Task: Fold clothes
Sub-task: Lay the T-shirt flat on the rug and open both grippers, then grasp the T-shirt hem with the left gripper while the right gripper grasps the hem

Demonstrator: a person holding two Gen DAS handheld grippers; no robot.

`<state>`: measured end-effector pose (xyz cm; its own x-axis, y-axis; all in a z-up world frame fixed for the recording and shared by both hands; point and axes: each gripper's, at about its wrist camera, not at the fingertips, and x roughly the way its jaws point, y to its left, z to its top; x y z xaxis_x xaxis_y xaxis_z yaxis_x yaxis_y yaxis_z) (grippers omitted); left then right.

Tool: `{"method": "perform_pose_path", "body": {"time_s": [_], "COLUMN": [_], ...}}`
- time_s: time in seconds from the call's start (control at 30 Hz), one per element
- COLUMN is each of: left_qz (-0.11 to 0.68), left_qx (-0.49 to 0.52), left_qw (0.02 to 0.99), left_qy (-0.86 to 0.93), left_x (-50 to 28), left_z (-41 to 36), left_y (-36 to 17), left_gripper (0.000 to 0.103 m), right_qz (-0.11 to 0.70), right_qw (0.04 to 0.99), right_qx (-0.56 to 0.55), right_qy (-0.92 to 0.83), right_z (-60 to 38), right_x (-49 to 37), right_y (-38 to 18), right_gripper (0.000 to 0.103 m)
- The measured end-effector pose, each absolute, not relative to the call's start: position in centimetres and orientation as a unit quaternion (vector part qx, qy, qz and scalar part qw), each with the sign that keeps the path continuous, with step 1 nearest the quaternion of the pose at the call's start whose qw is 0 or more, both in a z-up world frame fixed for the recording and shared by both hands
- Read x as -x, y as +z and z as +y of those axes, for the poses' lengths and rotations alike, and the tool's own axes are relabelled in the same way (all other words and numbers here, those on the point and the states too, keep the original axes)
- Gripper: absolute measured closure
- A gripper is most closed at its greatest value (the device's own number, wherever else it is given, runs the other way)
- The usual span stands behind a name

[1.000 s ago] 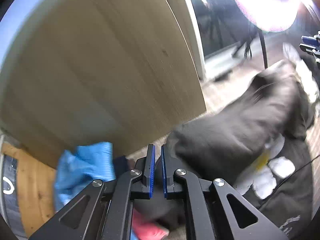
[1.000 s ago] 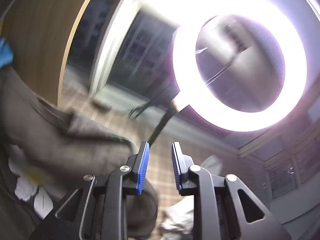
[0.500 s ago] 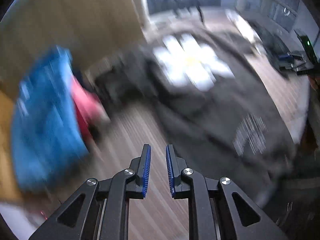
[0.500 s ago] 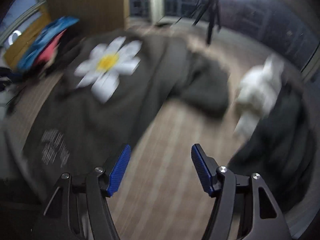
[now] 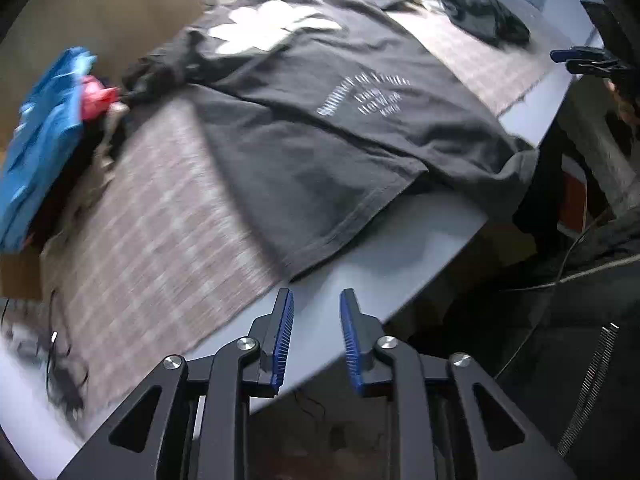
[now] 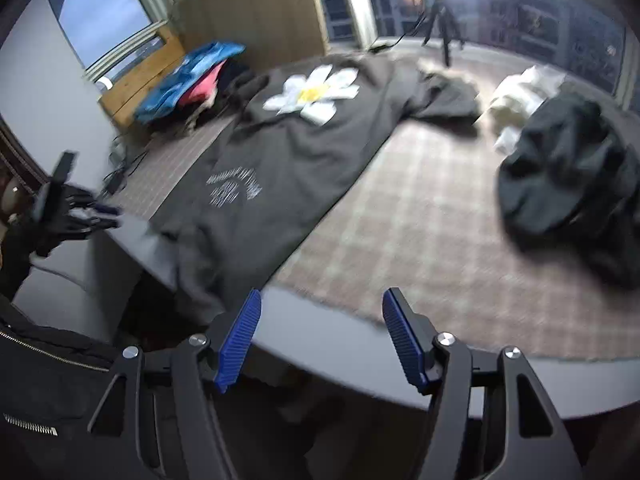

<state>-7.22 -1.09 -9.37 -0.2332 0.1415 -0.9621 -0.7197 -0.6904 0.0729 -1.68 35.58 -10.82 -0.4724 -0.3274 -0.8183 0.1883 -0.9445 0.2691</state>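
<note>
Dark-grey T-shirt [image 5: 320, 120] lies lengthwise from the table's near edge [image 5: 400, 272], its hem just beyond the empty, opening left gripper [image 5: 316, 336], nearer than the empty, wide-apart right gripper [image 6: 320, 336].

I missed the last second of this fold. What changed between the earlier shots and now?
Both grippers let go of the dark shirt and swung back to the table's near edge, now pointing down at it. The left gripper is opening, empty; the right gripper stands wide, empty. The blue clothes pile stayed put.
</note>
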Motion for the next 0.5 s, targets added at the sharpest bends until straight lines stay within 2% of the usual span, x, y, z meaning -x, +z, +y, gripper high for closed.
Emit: {"method": "perform_pose_path", "body": {"time_s": [0.27, 0.5], "left_qz": [0.336, 0.317], "left_qx": [0.527, 0.522], "left_qw": [0.344, 0.356], "left_qy": [0.7, 0.707], "left_x": [8.2, 10.1], "left_z": [2.8, 2.2], "left_y": [-14.4, -14.4], "left_gripper": [0.078, 0.078], "right_qz": [-0.012, 0.062], "right_qw": [0.179, 0.195], "right_qx": [-0.527, -0.499], "right_qy": [-0.831, -0.842], "right_z": [27.7, 23.3], "right_x": [1.4, 1.9], "right_y": [-18.3, -19.3], "right_gripper": [0.041, 0.041]}}
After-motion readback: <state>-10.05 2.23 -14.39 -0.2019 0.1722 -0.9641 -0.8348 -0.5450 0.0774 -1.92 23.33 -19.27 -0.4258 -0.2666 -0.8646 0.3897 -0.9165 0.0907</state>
